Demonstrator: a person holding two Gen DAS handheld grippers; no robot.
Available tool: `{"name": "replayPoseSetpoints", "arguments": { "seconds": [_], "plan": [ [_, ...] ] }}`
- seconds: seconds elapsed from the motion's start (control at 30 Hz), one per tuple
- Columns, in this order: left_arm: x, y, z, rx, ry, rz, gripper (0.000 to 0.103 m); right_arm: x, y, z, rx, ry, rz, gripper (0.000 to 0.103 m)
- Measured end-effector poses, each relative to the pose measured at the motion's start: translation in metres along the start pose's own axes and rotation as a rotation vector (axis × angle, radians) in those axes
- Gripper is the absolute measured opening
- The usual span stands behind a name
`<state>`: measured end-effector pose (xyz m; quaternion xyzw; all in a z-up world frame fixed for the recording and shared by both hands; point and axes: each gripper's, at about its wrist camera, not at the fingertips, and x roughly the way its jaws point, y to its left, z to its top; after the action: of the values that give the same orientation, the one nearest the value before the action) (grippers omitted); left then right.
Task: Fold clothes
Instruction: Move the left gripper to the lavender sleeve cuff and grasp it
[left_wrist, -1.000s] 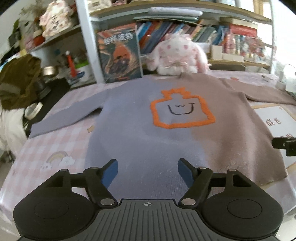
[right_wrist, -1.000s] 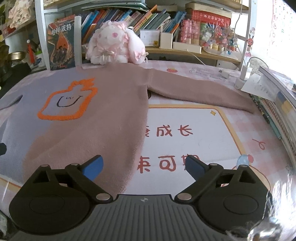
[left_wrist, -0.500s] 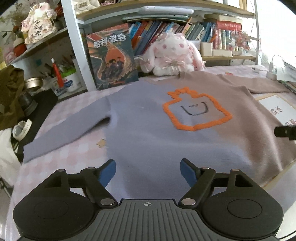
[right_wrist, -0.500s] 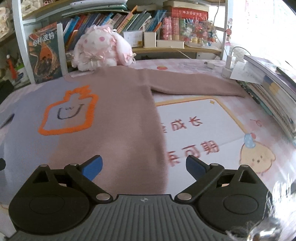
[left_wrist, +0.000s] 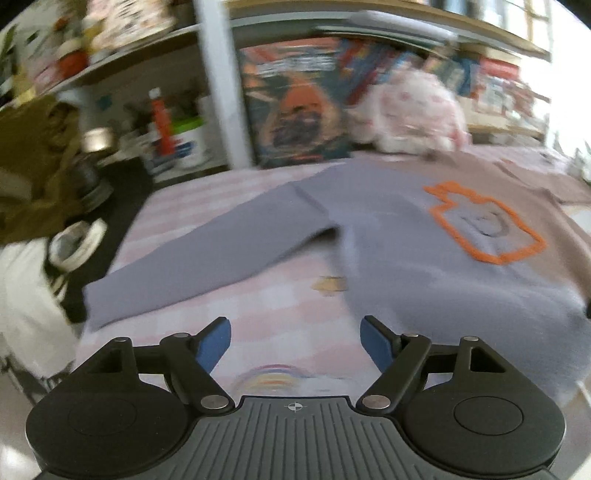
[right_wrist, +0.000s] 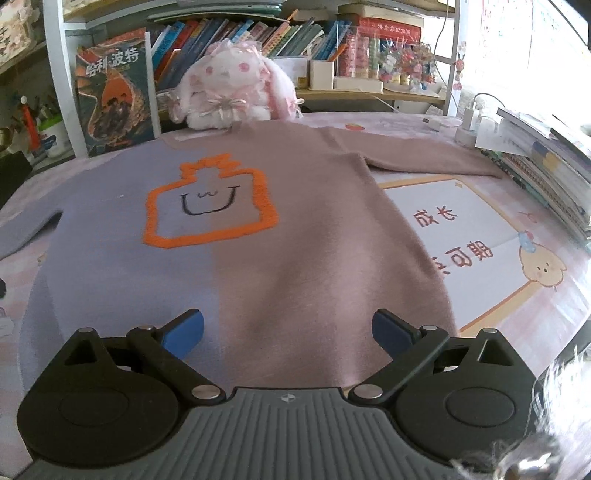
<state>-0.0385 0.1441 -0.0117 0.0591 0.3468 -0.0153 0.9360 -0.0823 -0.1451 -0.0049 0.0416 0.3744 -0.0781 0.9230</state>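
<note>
A sweater (right_wrist: 295, 236), half lilac and half mauve with an orange bottle outline on the chest, lies flat and face up on the table, both sleeves spread out. My right gripper (right_wrist: 288, 332) hovers open over its hem near the middle. In the blurred left wrist view the lilac sleeve (left_wrist: 207, 258) stretches to the left, and my left gripper (left_wrist: 295, 341) stands open above the pink checked cloth (left_wrist: 280, 306), between that sleeve and the sweater's body (left_wrist: 424, 266). Neither gripper holds anything.
A pink plush rabbit (right_wrist: 232, 92) and a standing book (right_wrist: 114, 99) sit behind the collar before the bookshelf. Stacked books (right_wrist: 546, 166) and a charger (right_wrist: 467, 125) line the right edge. A printed mat (right_wrist: 476, 236) lies right of the sweater. Dark clutter (left_wrist: 44, 192) crowds the left.
My left gripper has swung left, off the sweater's body toward the lilac sleeve. My right gripper has shifted left, from the sweater's right edge to over its hem middle.
</note>
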Motion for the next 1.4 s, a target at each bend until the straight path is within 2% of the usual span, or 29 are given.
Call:
{"name": "replayPoseSetpoints", "arguments": {
  "seconds": [0.17, 0.3, 0.47, 0.6, 0.67, 0.77, 0.87, 0.93, 1.0, 1.1, 1.27, 1.4],
  "plan": [
    [0.013, 0.052, -0.002, -0.107, 0.014, 0.069, 0.079, -0.005, 0.017, -0.003, -0.026, 0.005, -0.020, 0.098],
    [0.023, 0.095, -0.002, -0.239, 0.006, 0.080, 0.079, -0.010, 0.027, -0.004, -0.066, 0.004, -0.026, 0.098],
    [0.038, 0.140, -0.002, -0.469, -0.021, 0.066, 0.075, -0.013, 0.037, -0.007, -0.126, 0.021, -0.028, 0.098],
    [0.050, 0.159, -0.003, -0.564, -0.024, 0.071, 0.072, -0.016, 0.042, -0.008, -0.165, 0.028, -0.034, 0.098],
    [0.055, 0.165, -0.005, -0.599, -0.022, 0.074, 0.069, -0.018, 0.042, -0.009, -0.178, 0.029, -0.040, 0.098],
    [0.066, 0.175, -0.009, -0.667, -0.001, 0.055, 0.051, -0.021, 0.043, -0.011, -0.196, 0.030, -0.048, 0.098],
    [0.071, 0.178, -0.010, -0.728, -0.016, 0.018, 0.045, -0.024, 0.041, -0.012, -0.200, 0.032, -0.063, 0.098],
    [0.074, 0.177, -0.010, -0.771, -0.024, -0.036, 0.044, -0.024, 0.040, -0.013, -0.194, 0.035, -0.072, 0.098],
    [0.077, 0.173, -0.008, -0.787, -0.030, -0.061, 0.044, -0.025, 0.038, -0.013, -0.188, 0.037, -0.080, 0.098],
    [0.080, 0.168, -0.006, -0.791, -0.035, -0.059, 0.045, -0.025, 0.038, -0.013, -0.186, 0.036, -0.085, 0.098],
    [0.063, 0.178, -0.006, -0.795, -0.101, 0.089, 0.045, -0.027, 0.040, -0.013, -0.200, 0.027, -0.084, 0.098],
    [0.067, 0.192, -0.009, -0.764, -0.069, 0.153, 0.045, -0.027, 0.041, -0.012, -0.203, 0.024, -0.085, 0.098]
  ]
}}
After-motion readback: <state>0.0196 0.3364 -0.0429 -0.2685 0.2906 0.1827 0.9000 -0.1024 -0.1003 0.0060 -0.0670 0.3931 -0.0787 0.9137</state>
